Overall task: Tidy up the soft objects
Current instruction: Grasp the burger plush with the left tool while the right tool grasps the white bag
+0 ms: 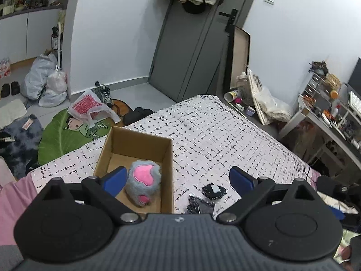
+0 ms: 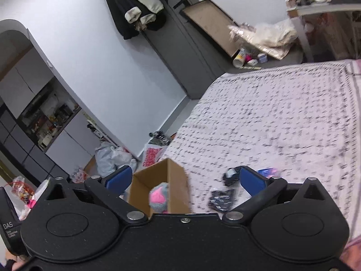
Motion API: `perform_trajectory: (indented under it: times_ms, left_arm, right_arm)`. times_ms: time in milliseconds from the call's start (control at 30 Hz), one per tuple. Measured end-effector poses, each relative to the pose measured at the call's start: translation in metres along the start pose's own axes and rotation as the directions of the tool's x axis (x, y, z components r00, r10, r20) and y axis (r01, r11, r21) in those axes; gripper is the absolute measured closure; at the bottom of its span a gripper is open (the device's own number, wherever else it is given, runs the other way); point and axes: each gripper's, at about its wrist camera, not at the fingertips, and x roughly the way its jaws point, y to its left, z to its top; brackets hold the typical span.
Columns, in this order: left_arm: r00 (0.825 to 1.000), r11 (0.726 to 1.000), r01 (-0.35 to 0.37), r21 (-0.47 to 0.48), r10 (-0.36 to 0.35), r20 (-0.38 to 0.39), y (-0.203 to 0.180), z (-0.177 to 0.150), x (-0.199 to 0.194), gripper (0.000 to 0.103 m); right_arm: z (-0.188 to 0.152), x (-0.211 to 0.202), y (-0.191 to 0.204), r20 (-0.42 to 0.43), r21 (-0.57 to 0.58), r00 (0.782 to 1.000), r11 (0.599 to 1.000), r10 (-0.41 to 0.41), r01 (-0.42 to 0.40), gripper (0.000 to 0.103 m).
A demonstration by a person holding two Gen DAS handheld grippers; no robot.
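While both grippers hover above the bed, the left gripper (image 1: 178, 177) has its blue fingers spread wide with nothing between them, and the right gripper (image 2: 186, 178) is spread likewise. A grey plush paw with pink pads (image 1: 144, 183) lies inside the open brown cardboard box (image 1: 168, 158) on the white black-flecked bedspread (image 1: 225, 135). Two small dark fabric pieces (image 1: 213, 189) (details unclear) rest just right of the box.
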Motion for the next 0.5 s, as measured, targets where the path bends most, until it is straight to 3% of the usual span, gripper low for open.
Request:
perform_trajectory:
  times_ms: [300,500]
  left_arm:
    - [1.0,0.999,0.004,0.048,-0.004,0.001,-0.028,-0.014,-0.01,0.007]
    - [1.0,0.996,0.005,0.091,-0.004,-0.003,-0.042,-0.022,-0.01,0.007]
  right_arm:
    - [-0.005,-0.031,-0.056,0.006,0.09,0.999,0.995,-0.04,0.039,0.0]
    - [-0.011,-0.023,-0.08,-0.029,0.15,0.999,0.988,-0.032,0.036,0.0]
